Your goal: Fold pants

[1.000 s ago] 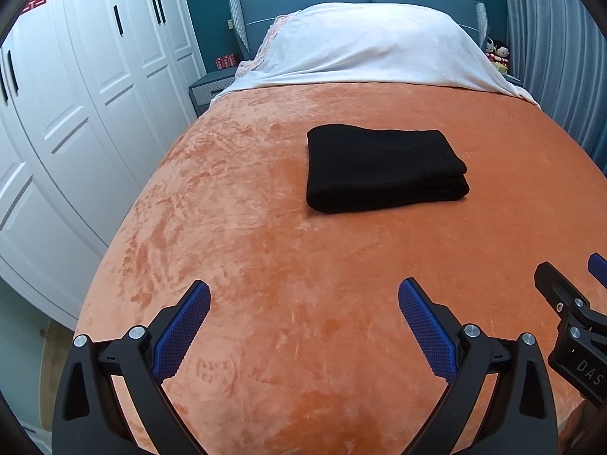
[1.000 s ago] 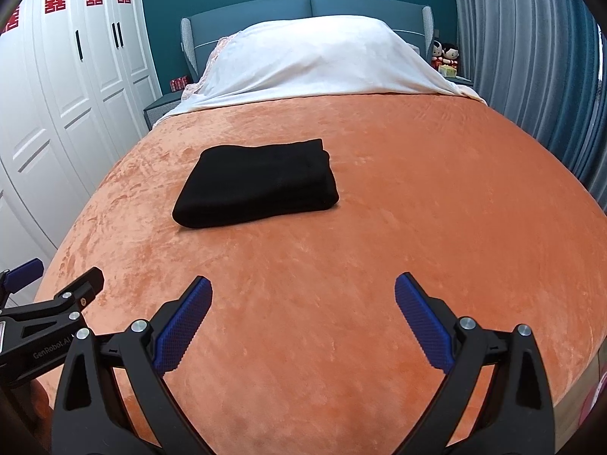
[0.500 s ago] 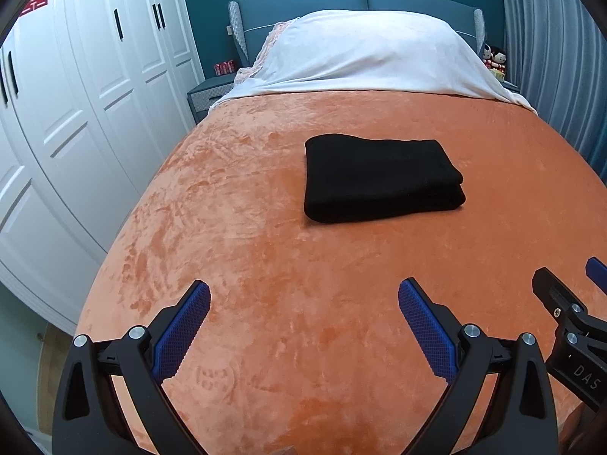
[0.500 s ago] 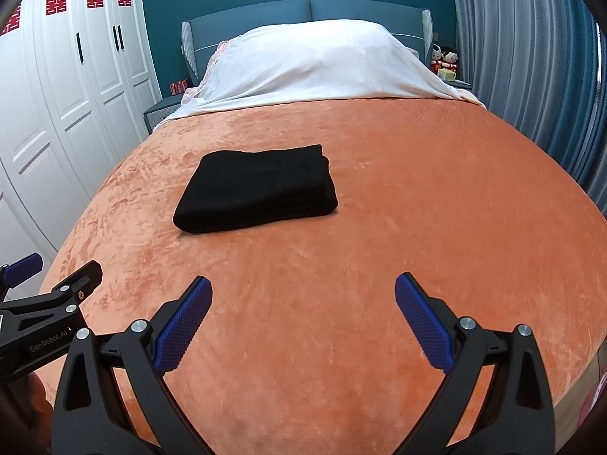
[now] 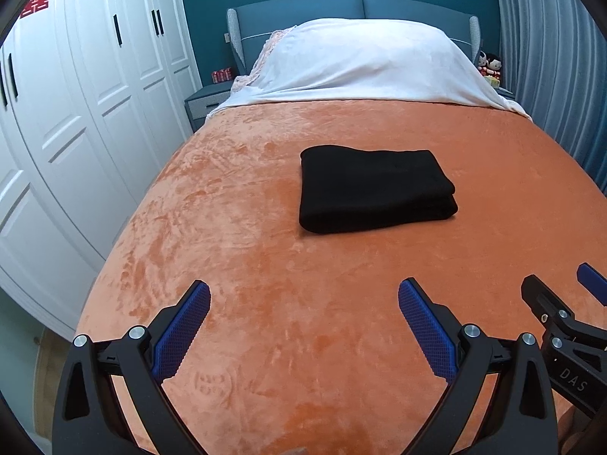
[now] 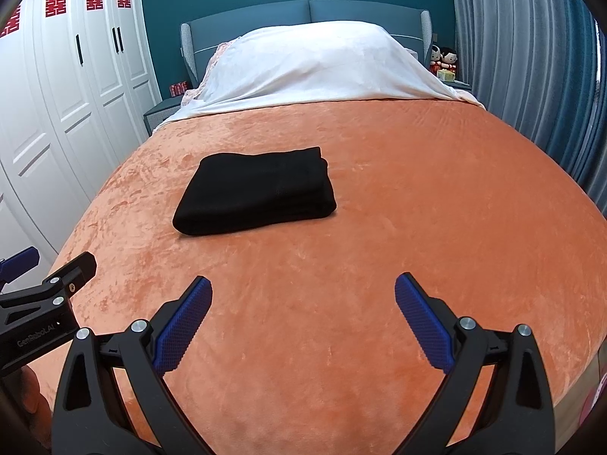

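Black pants [image 5: 373, 189], folded into a compact rectangle, lie near the middle of an orange plush bedspread [image 5: 265, 284], well apart from both tools. The left gripper [image 5: 303, 326] hangs over the near end of the bed with its blue-padded fingers spread wide and nothing between them; the right gripper [image 6: 302, 324] is held the same way, empty and apart, beside it. Judged from the tidy stack, the folding looks finished or very nearly so.

The risk from here is undoing that work: a gripper reaching back in and snagging the top layer could drag the bundle open, and the soft pile beneath would probably let the stack slide or skew rather than hold it square. The layered right edge, where the folds show, seems the likeliest place to catch.

Beyond the pants, a white sheet [image 5: 360, 64] covers the pillows against a blue padded headboard [image 5: 303, 5]. White wardrobe doors [image 5: 76, 113] with red paper characters line the left wall; grey-blue curtains [image 6: 531, 57] hang on the right, with two small dolls [image 6: 442, 57] on the nightstand.
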Action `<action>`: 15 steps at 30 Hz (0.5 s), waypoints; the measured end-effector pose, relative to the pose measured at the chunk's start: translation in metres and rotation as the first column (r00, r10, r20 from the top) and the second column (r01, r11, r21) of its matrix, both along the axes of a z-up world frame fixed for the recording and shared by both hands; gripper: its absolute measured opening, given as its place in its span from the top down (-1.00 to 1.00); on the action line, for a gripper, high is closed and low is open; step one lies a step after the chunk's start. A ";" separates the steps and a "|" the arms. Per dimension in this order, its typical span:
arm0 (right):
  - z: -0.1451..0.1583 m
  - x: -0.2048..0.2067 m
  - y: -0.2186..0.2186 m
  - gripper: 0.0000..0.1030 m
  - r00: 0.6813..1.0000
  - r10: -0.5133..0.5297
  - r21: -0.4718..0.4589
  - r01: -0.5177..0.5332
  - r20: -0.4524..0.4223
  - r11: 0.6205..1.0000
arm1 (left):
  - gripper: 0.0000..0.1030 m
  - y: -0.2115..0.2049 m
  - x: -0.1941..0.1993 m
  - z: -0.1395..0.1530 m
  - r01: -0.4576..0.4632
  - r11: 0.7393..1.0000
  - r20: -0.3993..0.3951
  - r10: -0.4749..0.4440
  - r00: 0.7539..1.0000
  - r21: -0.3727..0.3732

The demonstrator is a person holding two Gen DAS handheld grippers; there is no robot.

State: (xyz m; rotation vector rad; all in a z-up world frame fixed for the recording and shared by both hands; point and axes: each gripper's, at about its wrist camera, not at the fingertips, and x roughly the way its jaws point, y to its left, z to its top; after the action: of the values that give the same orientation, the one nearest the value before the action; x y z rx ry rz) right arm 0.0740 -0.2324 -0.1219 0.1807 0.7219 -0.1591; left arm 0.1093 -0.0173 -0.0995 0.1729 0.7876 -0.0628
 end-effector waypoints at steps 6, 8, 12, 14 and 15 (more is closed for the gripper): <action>0.000 0.001 0.000 -0.85 1.000 0.000 -0.001 0.000 0.001 1.000 | -0.90 -0.003 -0.002 0.000 -0.019 0.999 0.012 0.018 1.000 0.032; 0.000 0.000 0.000 -0.85 1.000 -0.001 -0.001 0.001 -0.001 1.000 | -0.90 -0.004 -0.002 0.000 -0.016 0.999 0.013 0.016 1.000 0.032; 0.000 0.000 0.000 -0.85 1.000 -0.001 -0.002 0.001 0.000 1.000 | -0.90 -0.004 -0.003 0.001 -0.009 0.999 0.017 0.008 1.000 0.033; 0.000 0.001 0.000 -0.85 1.000 0.001 -0.001 -0.001 -0.002 1.000 | -0.90 -0.004 -0.002 0.001 -0.001 1.000 0.015 0.000 1.000 0.030; 0.000 0.001 0.000 -0.85 1.000 0.001 -0.001 -0.001 -0.002 1.000 | -0.90 -0.004 -0.002 0.001 0.000 1.000 0.014 -0.001 1.000 0.030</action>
State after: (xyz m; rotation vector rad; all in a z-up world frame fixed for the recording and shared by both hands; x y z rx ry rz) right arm 0.0746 -0.2326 -0.1216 0.1795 0.7237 -0.1588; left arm 0.1072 -0.0212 -0.0990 0.2018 0.7747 -0.0503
